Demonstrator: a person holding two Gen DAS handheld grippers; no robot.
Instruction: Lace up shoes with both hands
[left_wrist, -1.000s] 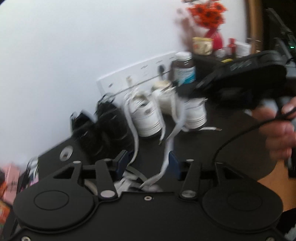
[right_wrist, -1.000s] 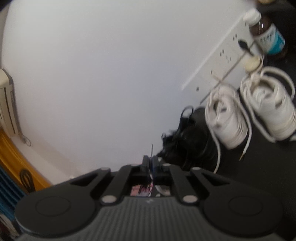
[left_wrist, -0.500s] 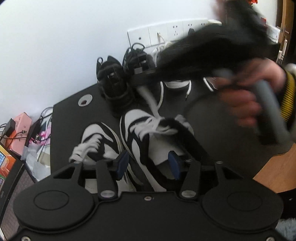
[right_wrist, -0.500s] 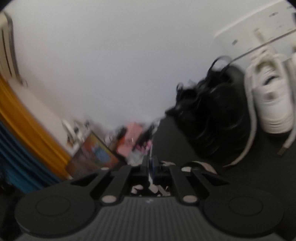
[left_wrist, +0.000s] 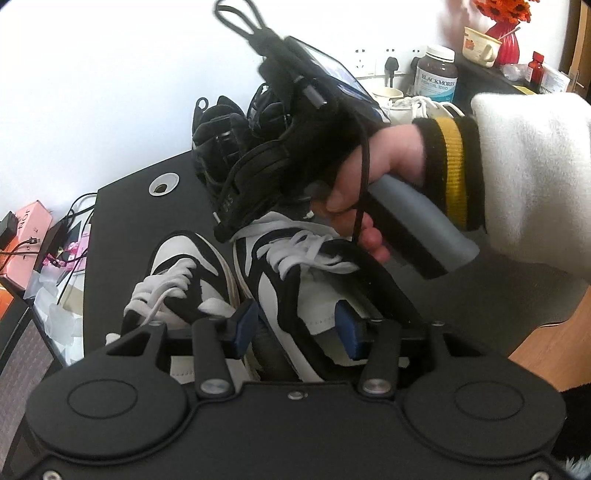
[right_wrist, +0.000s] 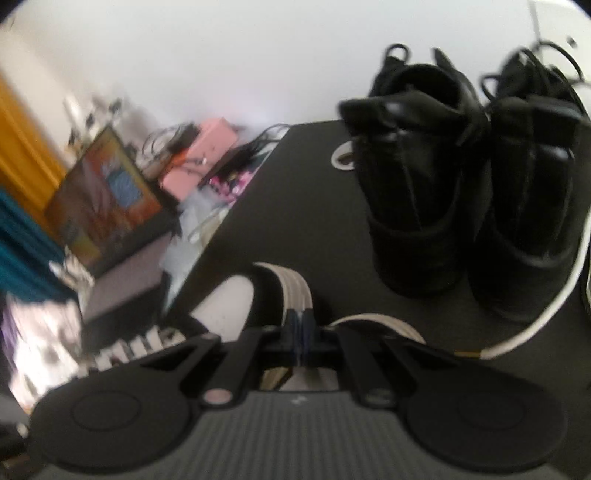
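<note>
A pair of black-and-white shoes stands on the black table (left_wrist: 122, 221). The right shoe (left_wrist: 280, 280) has loose white laces (left_wrist: 295, 251), and the left shoe (left_wrist: 184, 266) sits beside it. My left gripper (left_wrist: 295, 326) is open, straddling the right shoe's collar with one blue pad on either side. My right gripper (left_wrist: 221, 229), held by a hand (left_wrist: 373, 173) in a white sleeve, hangs over that shoe's toe. In the blurred right wrist view it (right_wrist: 300, 332) is shut just above the toes (right_wrist: 229, 306); I see nothing clearly between its pads.
Two black shoes (right_wrist: 424, 184) stand behind the pair. A white lace end (right_wrist: 524, 332) trails from white sneakers (left_wrist: 417, 105) at the back. A supplement bottle (left_wrist: 437, 74), a mug and a red vase stand by the wall. A pink box (left_wrist: 26, 236) and cables lie beyond the table's left edge.
My right gripper swung down from facing the wall to just above the black-and-white shoes' toes. My left gripper tipped down and now hangs over the right shoe's collar.
</note>
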